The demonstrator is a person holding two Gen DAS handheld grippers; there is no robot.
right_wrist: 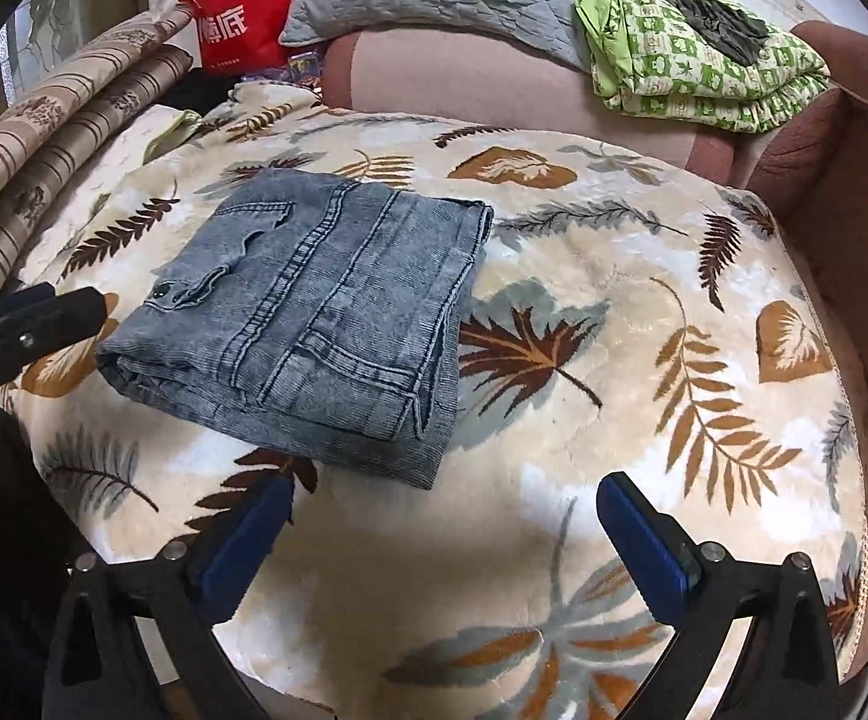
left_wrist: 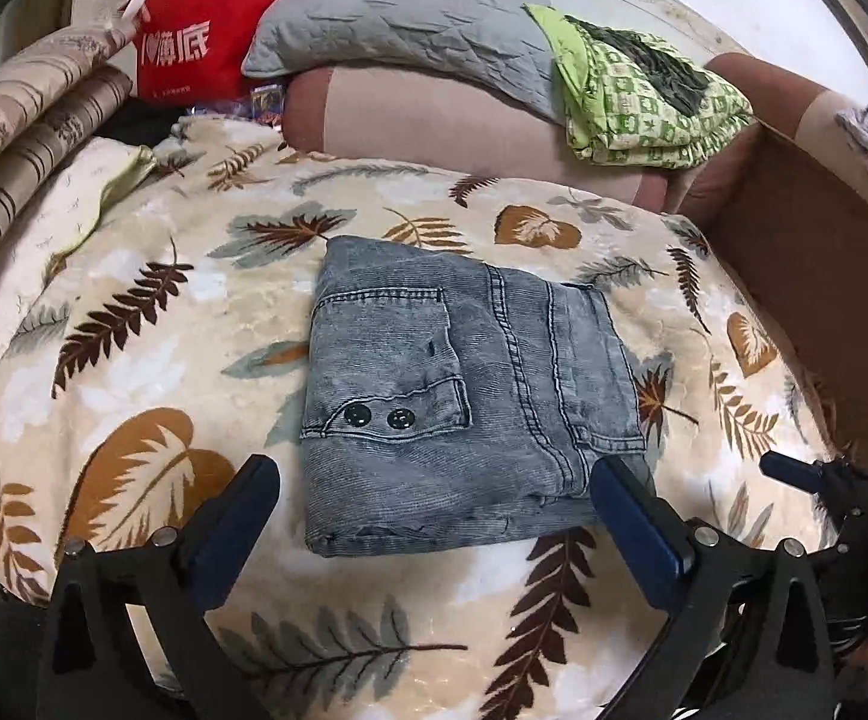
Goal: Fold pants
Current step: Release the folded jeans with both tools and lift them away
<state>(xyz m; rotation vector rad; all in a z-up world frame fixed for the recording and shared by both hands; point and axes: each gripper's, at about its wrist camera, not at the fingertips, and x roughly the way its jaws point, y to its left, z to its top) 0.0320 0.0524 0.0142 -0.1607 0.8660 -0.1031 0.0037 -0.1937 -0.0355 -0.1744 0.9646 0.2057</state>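
pants (left_wrist: 469,396) faded grey-blue | blanket (left_wrist: 206,324) cream, brown-grey leaves | bag (left_wrist: 206,18) red

A plush cream blanket (left_wrist: 152,324) printed with brown, tan and grey leaves covers the surface. Directly on it lie the pants (left_wrist: 463,396) — grey washed denim, folded into a compact rectangle, a pocket with two dark snaps facing up. At the far left edge a pale quilted cloth (left_wrist: 56,252) rests on the blanket — beside it, striped beige bedding (left_wrist: 20,120) in folds.
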